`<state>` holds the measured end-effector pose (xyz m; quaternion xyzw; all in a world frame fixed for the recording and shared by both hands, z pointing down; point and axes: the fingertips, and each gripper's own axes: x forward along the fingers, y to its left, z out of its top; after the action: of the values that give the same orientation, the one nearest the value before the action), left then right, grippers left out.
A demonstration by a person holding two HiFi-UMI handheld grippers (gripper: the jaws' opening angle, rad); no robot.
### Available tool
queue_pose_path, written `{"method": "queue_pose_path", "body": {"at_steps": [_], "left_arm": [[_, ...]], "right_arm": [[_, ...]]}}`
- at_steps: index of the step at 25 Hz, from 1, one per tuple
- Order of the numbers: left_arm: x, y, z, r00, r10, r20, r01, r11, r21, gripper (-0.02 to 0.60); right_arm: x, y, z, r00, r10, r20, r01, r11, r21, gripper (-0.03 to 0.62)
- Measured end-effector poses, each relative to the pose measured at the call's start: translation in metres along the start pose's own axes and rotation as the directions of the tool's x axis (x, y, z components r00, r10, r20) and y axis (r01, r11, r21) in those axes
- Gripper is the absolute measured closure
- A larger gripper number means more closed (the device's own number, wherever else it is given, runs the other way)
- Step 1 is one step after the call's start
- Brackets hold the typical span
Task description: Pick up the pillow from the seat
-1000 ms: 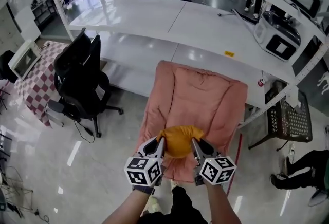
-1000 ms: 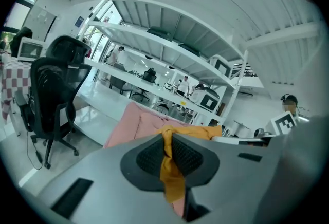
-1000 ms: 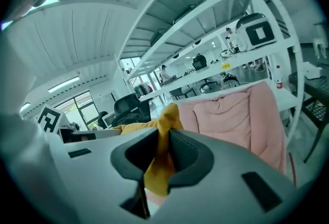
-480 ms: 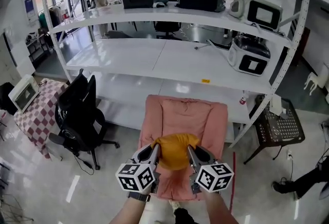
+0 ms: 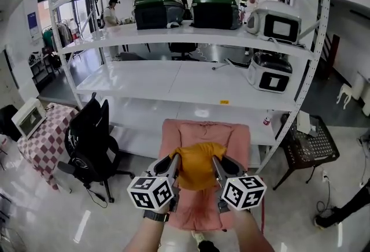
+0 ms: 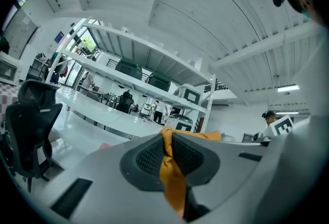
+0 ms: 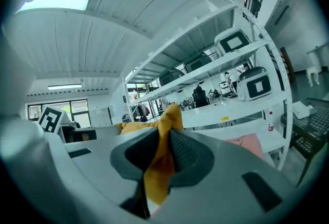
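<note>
The mustard-orange pillow (image 5: 198, 165) hangs in the air above the pink-covered seat (image 5: 202, 134), held from both sides. My left gripper (image 5: 173, 160) is shut on the pillow's left edge, and my right gripper (image 5: 215, 162) is shut on its right edge. In the left gripper view a fold of the orange fabric (image 6: 172, 179) is pinched between the dark pads (image 6: 149, 156) of the left gripper (image 6: 168, 153). The right gripper view shows the same: orange cloth (image 7: 158, 166) is squeezed between the ribbed pads (image 7: 182, 151) of the right gripper (image 7: 163, 148). Both grippers point level.
White shelving (image 5: 173, 80) runs behind the seat, with appliances (image 5: 269, 70) on it. A black office chair (image 5: 89, 141) stands to the left, beside a checkered table (image 5: 40, 141). A black wire stand (image 5: 303, 144) sits at the right. A person (image 5: 111, 11) stands far back.
Both grippers have risen together with the pillow, lifting it off the seat. The head view has tilted up and now takes in the upper shelves.
</note>
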<state>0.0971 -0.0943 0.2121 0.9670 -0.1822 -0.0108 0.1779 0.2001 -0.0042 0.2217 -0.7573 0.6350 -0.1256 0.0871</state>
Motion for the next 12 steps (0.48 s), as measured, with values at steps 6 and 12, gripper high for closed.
{"method": "queue_pose_path", "body": {"at_steps": [6, 12], "left_arm": [[-0.004, -0.017, 0.032, 0.999, -0.037, 0.021, 0.037, 0.999, 0.016, 0.541], [-0.011, -0.026, 0.048, 0.998, -0.042, 0.04, 0.041, 0.998, 0.042, 0.541]], "right_arm": [[-0.009, 0.012, 0.037, 0.999, -0.006, 0.041, 0.007, 1.0, -0.021, 0.533], [-0.015, 0.02, 0.053, 0.998, -0.007, 0.067, 0.009, 0.999, -0.03, 0.533]]}}
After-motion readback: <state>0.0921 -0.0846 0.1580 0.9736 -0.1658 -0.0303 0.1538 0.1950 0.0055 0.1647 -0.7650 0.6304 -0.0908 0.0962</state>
